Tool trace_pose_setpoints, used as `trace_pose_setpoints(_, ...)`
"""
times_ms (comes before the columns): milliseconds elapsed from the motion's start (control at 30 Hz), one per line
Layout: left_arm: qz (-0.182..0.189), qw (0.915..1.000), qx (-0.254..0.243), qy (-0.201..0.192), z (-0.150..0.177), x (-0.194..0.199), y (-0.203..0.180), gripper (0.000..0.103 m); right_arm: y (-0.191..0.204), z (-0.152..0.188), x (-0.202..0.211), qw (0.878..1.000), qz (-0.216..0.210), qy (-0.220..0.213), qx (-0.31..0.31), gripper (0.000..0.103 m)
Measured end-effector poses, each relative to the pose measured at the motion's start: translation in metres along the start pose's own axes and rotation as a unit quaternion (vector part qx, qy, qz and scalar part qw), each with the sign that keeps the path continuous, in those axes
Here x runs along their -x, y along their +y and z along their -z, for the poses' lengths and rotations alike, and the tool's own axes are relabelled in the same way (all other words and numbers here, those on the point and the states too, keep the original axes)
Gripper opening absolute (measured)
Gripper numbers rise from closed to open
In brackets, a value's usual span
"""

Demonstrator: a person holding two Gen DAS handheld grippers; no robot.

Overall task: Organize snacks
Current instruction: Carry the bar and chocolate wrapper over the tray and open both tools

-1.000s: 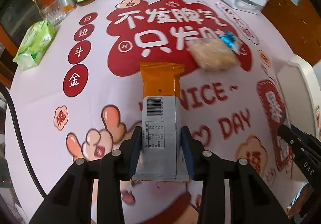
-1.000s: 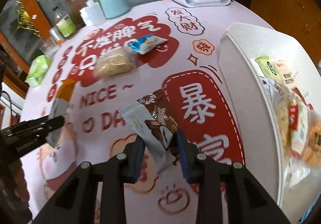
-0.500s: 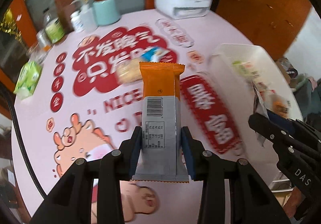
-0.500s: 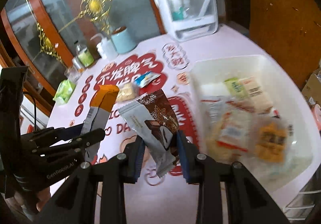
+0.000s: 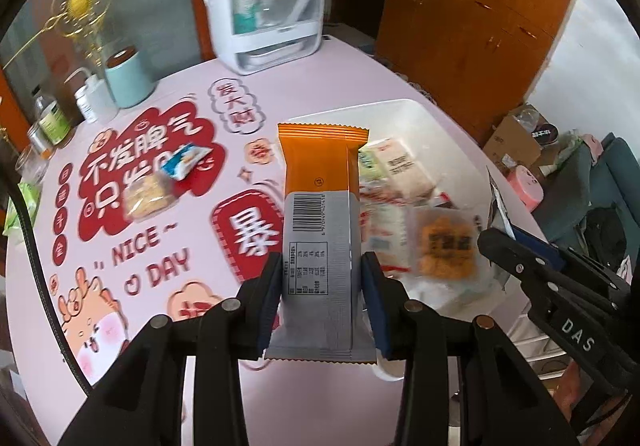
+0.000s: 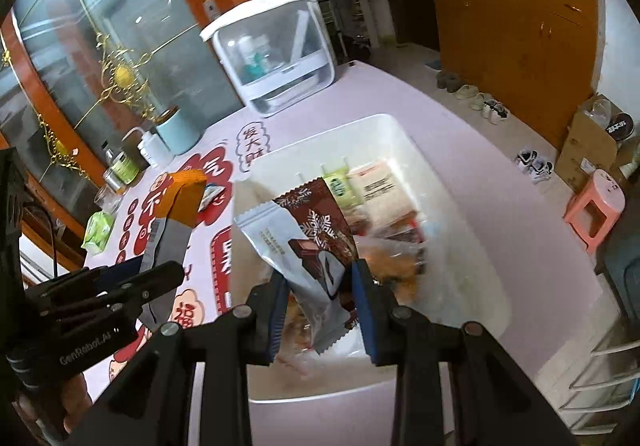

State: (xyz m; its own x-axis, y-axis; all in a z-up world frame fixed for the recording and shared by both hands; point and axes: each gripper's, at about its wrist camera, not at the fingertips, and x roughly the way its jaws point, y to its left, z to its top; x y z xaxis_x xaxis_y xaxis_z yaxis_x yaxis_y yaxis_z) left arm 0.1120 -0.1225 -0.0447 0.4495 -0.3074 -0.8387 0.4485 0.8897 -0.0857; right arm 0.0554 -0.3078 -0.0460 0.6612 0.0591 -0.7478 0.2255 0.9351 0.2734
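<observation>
My left gripper [image 5: 322, 302] is shut on an orange and grey snack bar [image 5: 320, 230], held upright in the air by the near left edge of the white bin [image 5: 404, 108]. My right gripper [image 6: 320, 310] is shut on a brown and white chocolate snack packet [image 6: 304, 242], held above the white bin [image 6: 404, 142], which holds several snack packs. The left gripper with its bar [image 6: 176, 214] shows at the left of the right wrist view. On the tablecloth lie a clear pack of biscuits [image 5: 148, 196] and a blue and white packet [image 5: 186, 162].
A white countertop appliance [image 5: 266, 10] stands at the table's far edge. A teal cup [image 5: 128, 76], bottles [image 5: 90, 100] and jars stand at the back left, with a green tissue pack [image 6: 98, 230] at the left edge. A pink stool [image 6: 596, 206] stands on the floor.
Both grippers have risen and swung right with their snacks, from over the tablecloth to the white bin. The right one now hangs over the bin.
</observation>
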Motion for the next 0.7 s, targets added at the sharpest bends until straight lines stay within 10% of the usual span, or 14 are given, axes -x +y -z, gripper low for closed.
trace_pose_setpoints(600, -0.018, 0.9992, -0.006, -0.034, -0.078, -0.035, -0.045, 0.041, -0.015, -0.087, -0.046, 1.0, 0.003, -0.003, 0.023, 0.034)
trace_pose_setpoints(700, -0.033, 0.9988, -0.01, -0.036, -0.088, -0.042, -0.047, 0.066, -0.015, -0.095, -0.058, 1.0, 0.013, 0.001, 0.018, 0.039)
